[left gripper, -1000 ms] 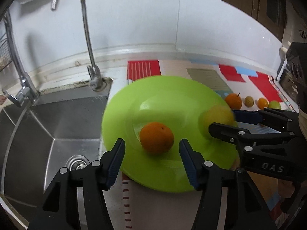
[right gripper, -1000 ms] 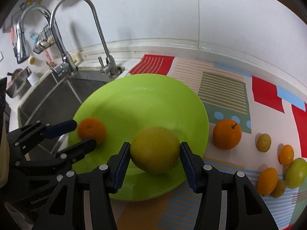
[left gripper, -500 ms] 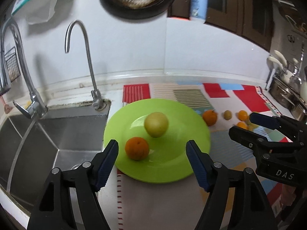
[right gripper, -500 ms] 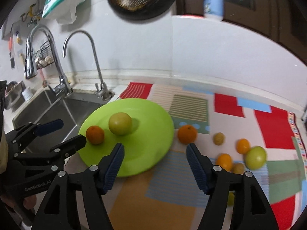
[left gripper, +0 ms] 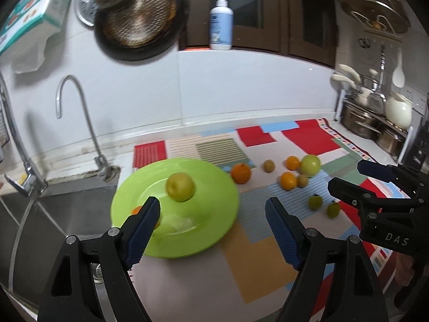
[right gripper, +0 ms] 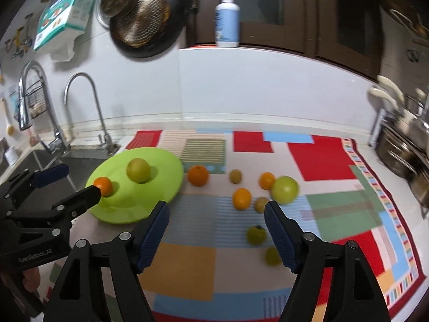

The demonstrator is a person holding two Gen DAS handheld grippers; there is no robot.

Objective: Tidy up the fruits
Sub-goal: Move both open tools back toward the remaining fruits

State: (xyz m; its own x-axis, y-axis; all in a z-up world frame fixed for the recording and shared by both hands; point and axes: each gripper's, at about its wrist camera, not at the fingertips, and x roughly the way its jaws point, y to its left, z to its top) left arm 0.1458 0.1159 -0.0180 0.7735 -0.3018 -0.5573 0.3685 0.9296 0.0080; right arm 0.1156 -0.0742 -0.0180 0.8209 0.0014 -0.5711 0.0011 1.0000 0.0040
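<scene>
Both grippers empty, fingers wide apart: left gripper (left gripper: 213, 216) above the green plate (right gripper: 166, 166), right gripper (right gripper: 217, 218) above the mat (right gripper: 321, 161) w/ loose fruit. Plate holds a yellow-green fruit (right gripper: 138, 169) & small orange (right gripper: 103, 186). Next pick is probably the big orange (right gripper: 198, 175) just beside the plate rim: come straight down, fingers either side, close gently so it doesn't roll.

Scattered fruit (right gripper: 242, 198) crowds the mat (right gripper: 321, 161) beside the plate (right gripper: 161, 166).

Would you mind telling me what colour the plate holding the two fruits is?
The plate is bright lime green, shown best in the right wrist view.
</scene>
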